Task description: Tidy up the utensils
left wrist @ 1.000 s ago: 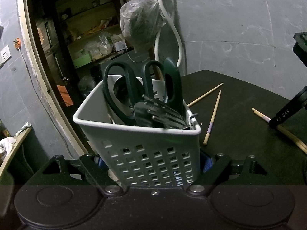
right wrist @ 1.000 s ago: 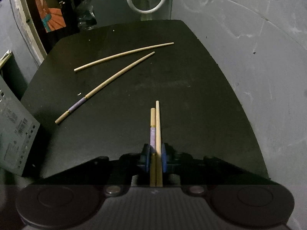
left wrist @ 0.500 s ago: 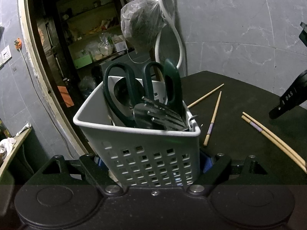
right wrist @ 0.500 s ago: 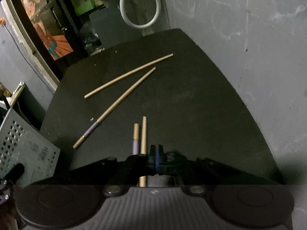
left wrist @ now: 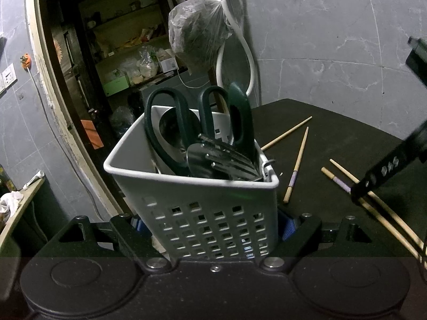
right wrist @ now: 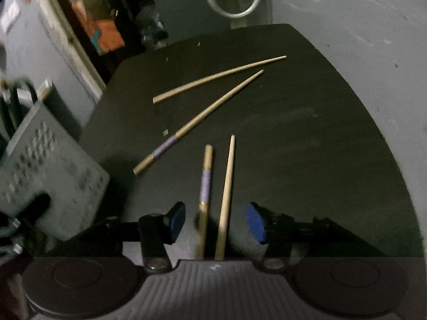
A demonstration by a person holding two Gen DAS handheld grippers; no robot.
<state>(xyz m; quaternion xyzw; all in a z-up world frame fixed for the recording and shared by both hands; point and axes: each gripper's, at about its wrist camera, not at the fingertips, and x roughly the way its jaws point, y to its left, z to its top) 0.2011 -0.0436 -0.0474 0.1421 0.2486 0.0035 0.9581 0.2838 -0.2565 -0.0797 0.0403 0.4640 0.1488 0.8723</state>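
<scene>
While the right tool is spreading its jaws, two chopsticks are lying between its blue pads without either pad pressing on them: a purple-banded chopstick on the left and a plain chopstick just beside it on the right, both resting on the dark tabletop and pointing away from the camera. Farther out on the same tabletop, a second purple-banded chopstick and a second plain chopstick are lying at a slant, near each other but apart. At the left, the left tool is pinching the lower part of a white perforated caddy, its pads pressing on both sides. Standing in the caddy are dark green-handled scissors, a metal ladle and a cluster of steel utensils. In the left wrist view, one dark finger of the right tool is reaching over the near pair of chopsticks, carrying small pale lettering that is too blurred to read. Behind the caddy, a clear plastic bag is hanging by a white hose on the grey tiled wall. No other writing is legible anywhere
</scene>
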